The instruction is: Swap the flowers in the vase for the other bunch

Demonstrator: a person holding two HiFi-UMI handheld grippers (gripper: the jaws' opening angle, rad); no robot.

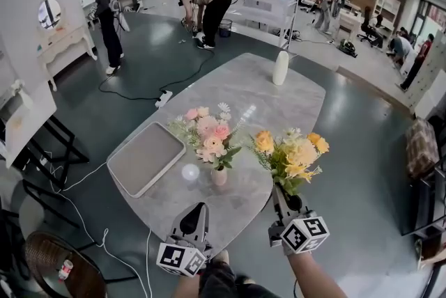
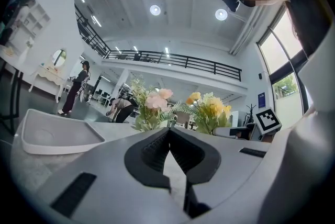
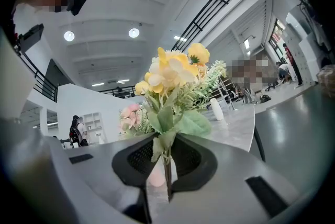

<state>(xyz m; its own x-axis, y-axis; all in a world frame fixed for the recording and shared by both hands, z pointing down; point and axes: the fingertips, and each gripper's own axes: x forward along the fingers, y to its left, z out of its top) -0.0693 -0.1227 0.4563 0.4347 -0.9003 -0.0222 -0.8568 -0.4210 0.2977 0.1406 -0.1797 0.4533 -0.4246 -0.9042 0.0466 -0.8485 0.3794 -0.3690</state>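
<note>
One table (image 1: 279, 98). Two bunches of flowers: one pink bunch (image 1: 209, 133) and one yellow bunch (image 1: 293, 150). Two vases: one small pink vase (image 1: 219, 177) near, and one tall white vase (image 1: 280, 68) far. One grey tray (image 1: 146, 159) at the left. Two tools: the left hand-held gripper (image 1: 198, 206) and the right hand-held gripper (image 1: 281, 195). Far left on the floor are two people: one standing person (image 1: 106, 11) and one bending person (image 1: 209, 1). The people at the far right are too small to count.

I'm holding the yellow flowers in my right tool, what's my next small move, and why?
Probably open the left tool and reach for the pink bunch just above the vase. The vase is occupied, the right tool grips the yellow bunch, and the left is shut and empty.
</note>
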